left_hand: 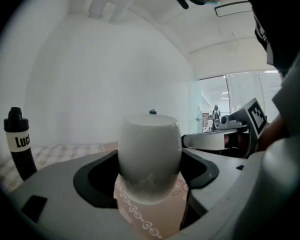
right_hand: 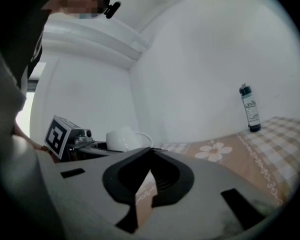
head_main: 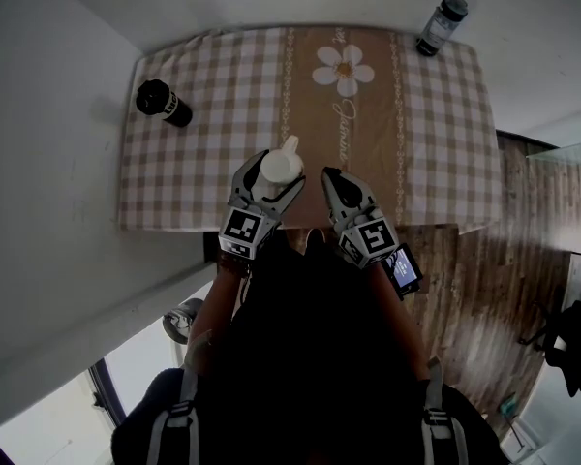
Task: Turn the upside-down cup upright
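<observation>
A white cup [head_main: 279, 166] hangs above the near edge of the table with its base up and its handle [head_main: 290, 145] pointing away from me. My left gripper [head_main: 274, 176] is shut on the cup's body. In the left gripper view the cup [left_hand: 150, 151] fills the gap between the jaws, its rim down over the tan runner. My right gripper [head_main: 327, 176] hovers just to the right of the cup, shut and holding nothing. In the right gripper view its closed jaw tips [right_hand: 150, 149] meet, with the cup [right_hand: 122, 139] beyond at the left.
The table [head_main: 194, 168] wears a checked cloth with a tan runner and a daisy print [head_main: 344, 68]. A black bottle [head_main: 163, 103] stands at the far left, a clear dark-capped bottle [head_main: 442, 25] at the far right. Wooden floor lies to the right.
</observation>
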A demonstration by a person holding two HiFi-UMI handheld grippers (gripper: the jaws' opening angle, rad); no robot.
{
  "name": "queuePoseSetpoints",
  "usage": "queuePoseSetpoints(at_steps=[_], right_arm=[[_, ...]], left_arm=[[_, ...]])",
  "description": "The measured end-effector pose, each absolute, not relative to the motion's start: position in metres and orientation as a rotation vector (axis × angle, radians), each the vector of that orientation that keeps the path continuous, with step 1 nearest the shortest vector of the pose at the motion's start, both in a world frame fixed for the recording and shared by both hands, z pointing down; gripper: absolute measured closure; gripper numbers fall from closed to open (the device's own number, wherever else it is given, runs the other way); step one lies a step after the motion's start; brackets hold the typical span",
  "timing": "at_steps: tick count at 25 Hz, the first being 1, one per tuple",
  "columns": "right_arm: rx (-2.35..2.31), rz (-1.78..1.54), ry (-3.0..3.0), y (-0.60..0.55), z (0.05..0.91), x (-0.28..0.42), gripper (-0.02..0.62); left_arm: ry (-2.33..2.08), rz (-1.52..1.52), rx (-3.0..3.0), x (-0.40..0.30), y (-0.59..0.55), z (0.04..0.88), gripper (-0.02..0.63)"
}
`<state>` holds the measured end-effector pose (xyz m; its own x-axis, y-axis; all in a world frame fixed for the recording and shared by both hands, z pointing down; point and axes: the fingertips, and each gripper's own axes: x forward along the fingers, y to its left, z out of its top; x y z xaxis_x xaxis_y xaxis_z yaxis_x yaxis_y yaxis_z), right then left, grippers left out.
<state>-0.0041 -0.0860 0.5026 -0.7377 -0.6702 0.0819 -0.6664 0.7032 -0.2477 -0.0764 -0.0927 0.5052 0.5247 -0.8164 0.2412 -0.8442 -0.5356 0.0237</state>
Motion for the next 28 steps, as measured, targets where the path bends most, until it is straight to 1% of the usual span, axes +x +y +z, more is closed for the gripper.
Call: queuePoseSetpoints(at_steps=[4, 8, 11, 14, 19, 21, 22, 28], right_arm=[[-1.094, -0.509, 2.846, -0.086, 0.505, -0.006, 0.591], [-1.071, -0.576, 2.814, -0.084, 0.507, -0.005, 0.591], [-1.046, -0.59, 2.794, -0.083, 0.506, -0.003, 0.591], [-1.002, -0.565, 2.789, -0.078, 0.497, -0.005, 0.591], [-1.033, -0.424, 2.834, -0.074, 0.49, -0.004, 0.589], [-1.007, -0.458, 2.824, -0.073, 0.49, -0.005, 0.533], [-0.997, -0.485, 2.813, -0.073, 0.491, -0.005, 0.517], [-0.933, -0.632, 2.739, -0.074, 0.495, -0.005, 0.514]], left_arm=[[-1.414, 0.267, 2.648, -0.076, -0.089, 0.497, 0.224], [-1.293, 0.216, 2.716, -0.069, -0.08, 0.49, 0.224], [-1.238, 0.251, 2.738, -0.065, -0.075, 0.492, 0.224], [-1.199, 0.225, 2.768, -0.059, -0.072, 0.488, 0.224], [-1.042, 0.201, 2.876, -0.046, -0.054, 0.481, 0.224], [-0.981, 0.173, 2.889, -0.042, -0.048, 0.479, 0.224], [-0.958, 0.158, 2.891, -0.04, -0.046, 0.479, 0.224], [-0.872, 0.123, 2.903, -0.037, -0.035, 0.481, 0.224]])
